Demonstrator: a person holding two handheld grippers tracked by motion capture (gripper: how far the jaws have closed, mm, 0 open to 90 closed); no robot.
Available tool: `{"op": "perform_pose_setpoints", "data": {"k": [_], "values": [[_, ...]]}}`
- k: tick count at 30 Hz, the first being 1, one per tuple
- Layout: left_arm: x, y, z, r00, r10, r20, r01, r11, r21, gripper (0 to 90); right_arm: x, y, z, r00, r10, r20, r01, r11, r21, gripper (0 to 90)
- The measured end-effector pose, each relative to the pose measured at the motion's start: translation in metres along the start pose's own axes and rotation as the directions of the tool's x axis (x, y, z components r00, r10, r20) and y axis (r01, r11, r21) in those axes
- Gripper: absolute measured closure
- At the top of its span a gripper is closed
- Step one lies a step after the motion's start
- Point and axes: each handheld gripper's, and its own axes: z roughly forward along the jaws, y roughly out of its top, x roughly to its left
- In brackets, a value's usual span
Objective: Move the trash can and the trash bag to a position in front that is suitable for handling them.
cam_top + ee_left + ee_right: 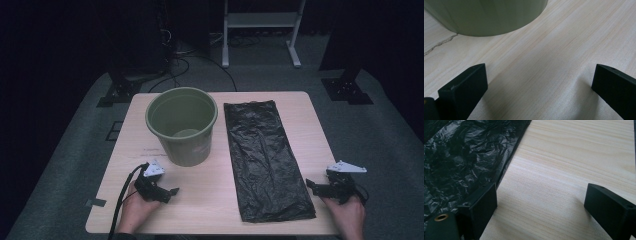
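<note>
Black plastic bag (pixel 267 157) lies flat and crinkled on the right half of the worktop (pixel 210 195), well apart from both claws' grip. Green bucket (pixel 182 125) stands upright just left of it. Left claw (pixel 167 192) rests near the bucket's base, jaws spread, nothing between them. Right claw (pixel 312 186) sits at the bag's right edge, jaws spread over bare wood.
</note>
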Motion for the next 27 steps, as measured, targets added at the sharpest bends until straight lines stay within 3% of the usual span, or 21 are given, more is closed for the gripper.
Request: {"op": "perform_pose_setpoints", "data": {"k": [19,27], "values": [[-0.0001,-0.0001,-0.0001,1.0000,-0.001,0.000,0.001,1.0000,0.000,0.0,-0.0003,-0.0002,-0.0004,1.0000,0.006,0.000,-0.006,1.0000,-0.003,11.0],[-0.0001,-0.0001,0.0000,1.0000,-0.001,0.000,0.001,1.0000,-0.001,0.0,-0.0020,-0.0023,-0.0041,0.9996,0.016,-0.023,-0.017,0.9996,-0.023,11.9]]}}
